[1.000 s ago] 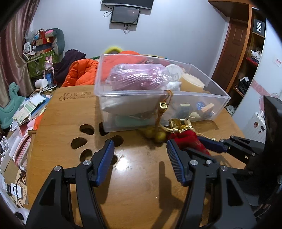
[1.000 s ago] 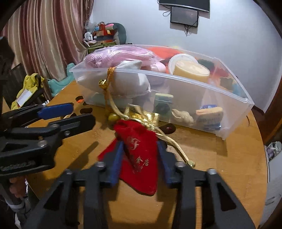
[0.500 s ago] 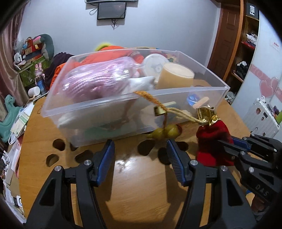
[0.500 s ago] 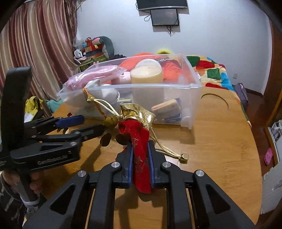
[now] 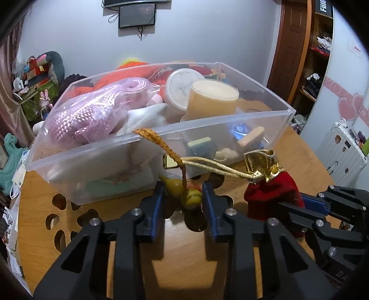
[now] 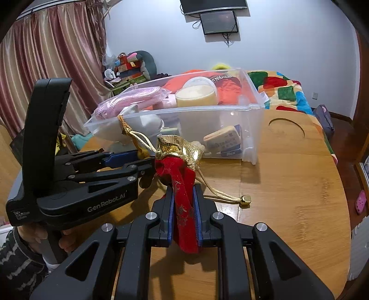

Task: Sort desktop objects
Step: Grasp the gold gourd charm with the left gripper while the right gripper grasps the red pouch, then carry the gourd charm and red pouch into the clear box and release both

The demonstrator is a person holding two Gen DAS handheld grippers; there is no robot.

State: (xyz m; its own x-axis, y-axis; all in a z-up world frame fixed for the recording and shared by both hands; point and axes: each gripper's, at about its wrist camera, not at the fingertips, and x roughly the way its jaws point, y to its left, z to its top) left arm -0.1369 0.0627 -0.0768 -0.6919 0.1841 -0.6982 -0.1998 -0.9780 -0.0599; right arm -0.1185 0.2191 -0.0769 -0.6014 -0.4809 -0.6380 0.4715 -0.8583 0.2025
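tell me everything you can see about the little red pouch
The red pouch looks like velvet with faint gold print and a crumpled gold collar. It stands upright, lifted off the wooden table, pinched between the pads of the right hand-held gripper. Gold drawstrings leave its neck: one ends in a small bell on the table, another runs toward the left hand-held gripper.

Walls: a pale grey wall (image 6: 161, 34) is closing off the far side, carrying a dark screen (image 6: 219, 22) with cables dangling.
Curtains: striped pink-brown curtains (image 6: 53, 57) are hanging on the left.
Bed: a bed with a patchwork cover (image 6: 283, 92) is lying beyond the counter.
Counter: a round wooden counter (image 6: 299, 173) is showing cut-out holes.
Door: a brown wooden door (image 5: 293, 41) is standing beside open shelves (image 5: 320, 46).
Corner: a white suitcase (image 5: 341, 150) is standing near a heart-patterned wall.
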